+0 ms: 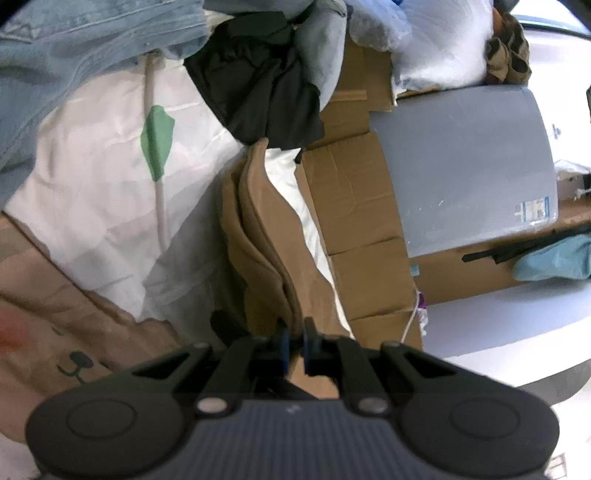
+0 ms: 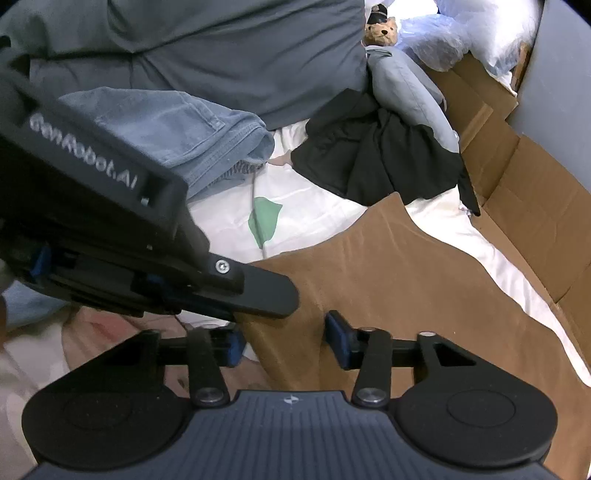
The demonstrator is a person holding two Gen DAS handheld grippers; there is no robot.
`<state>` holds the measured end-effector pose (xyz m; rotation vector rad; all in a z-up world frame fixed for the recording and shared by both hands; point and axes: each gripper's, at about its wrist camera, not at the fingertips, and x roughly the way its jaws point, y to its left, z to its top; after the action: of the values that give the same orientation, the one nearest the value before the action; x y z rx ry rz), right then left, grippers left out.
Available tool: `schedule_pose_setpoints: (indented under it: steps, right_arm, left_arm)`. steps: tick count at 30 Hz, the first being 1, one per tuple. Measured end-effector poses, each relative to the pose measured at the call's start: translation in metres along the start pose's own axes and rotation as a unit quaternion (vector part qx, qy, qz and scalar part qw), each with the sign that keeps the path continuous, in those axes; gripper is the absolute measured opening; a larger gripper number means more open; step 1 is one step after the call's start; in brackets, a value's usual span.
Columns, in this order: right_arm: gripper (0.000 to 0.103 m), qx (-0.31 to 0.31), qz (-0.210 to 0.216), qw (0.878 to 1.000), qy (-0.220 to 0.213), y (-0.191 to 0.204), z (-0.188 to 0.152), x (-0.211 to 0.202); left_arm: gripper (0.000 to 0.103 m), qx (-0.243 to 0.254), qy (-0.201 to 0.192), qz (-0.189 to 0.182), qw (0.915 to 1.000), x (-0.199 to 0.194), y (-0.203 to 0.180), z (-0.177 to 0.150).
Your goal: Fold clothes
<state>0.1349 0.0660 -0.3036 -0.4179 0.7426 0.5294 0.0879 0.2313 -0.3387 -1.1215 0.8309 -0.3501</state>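
Ahead of the claw and to its right, flattened cardboard (image 1: 354, 206) lies along the edge of the white sheet (image 1: 92, 206), which bears a green leaf print (image 1: 158, 142). Further right a grey board (image 1: 465, 166) rests on the cardboard. Far ahead sit crumpled clear plastic bags (image 1: 436, 40) and a small teddy bear (image 2: 382, 31) beside a grey pillow (image 2: 406, 88).

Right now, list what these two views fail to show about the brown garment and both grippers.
- Brown garment: left wrist view, its near end is hidden under the left gripper.
- Left gripper: right wrist view, its tips are covered by its own body.
- Right gripper: right wrist view, unclear whether its pads touch the cloth.
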Motion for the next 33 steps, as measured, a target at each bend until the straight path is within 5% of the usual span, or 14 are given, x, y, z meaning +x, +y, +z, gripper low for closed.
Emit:
schedule_pose_setpoints:
  steps: [5,9,11,16,20,23,33]
  right_arm:
    - [0.009,0.007,-0.027,1.0,-0.001,-0.003,0.001,0.003]
    - [0.006,0.044,-0.018,0.999,0.0,-0.017,-0.002,0.001]
    - [0.006,0.063,-0.008,0.998,-0.002,-0.023,-0.003,0.0]
    - [0.006,0.126,0.016,0.992,-0.008,-0.042,-0.007,-0.006]
    - [0.006,0.153,0.026,0.988,-0.008,-0.057,-0.01,-0.013]
    - [0.005,0.147,0.03,0.989,-0.002,-0.063,-0.008,-0.014]
    - [0.005,0.162,0.041,0.986,0.018,-0.074,-0.003,-0.018]
  left_arm:
    - [0.006,0.008,-0.014,-0.001,0.9999,-0.019,-0.007,0.005]
    - [0.024,0.021,-0.031,0.018,0.9992,-0.038,-0.007,0.01]
    - [0.048,0.02,-0.039,0.051,0.9977,-0.039,0.0,0.017]
    - [0.064,0.053,-0.041,0.115,0.9911,-0.023,0.005,0.031]
    - [0.066,0.026,-0.038,0.098,0.9941,-0.004,0.017,0.046]
    - [0.075,0.033,-0.02,0.094,0.9949,0.017,0.017,0.061]
    - [0.078,0.043,-0.003,0.073,0.9964,0.082,0.01,0.111]
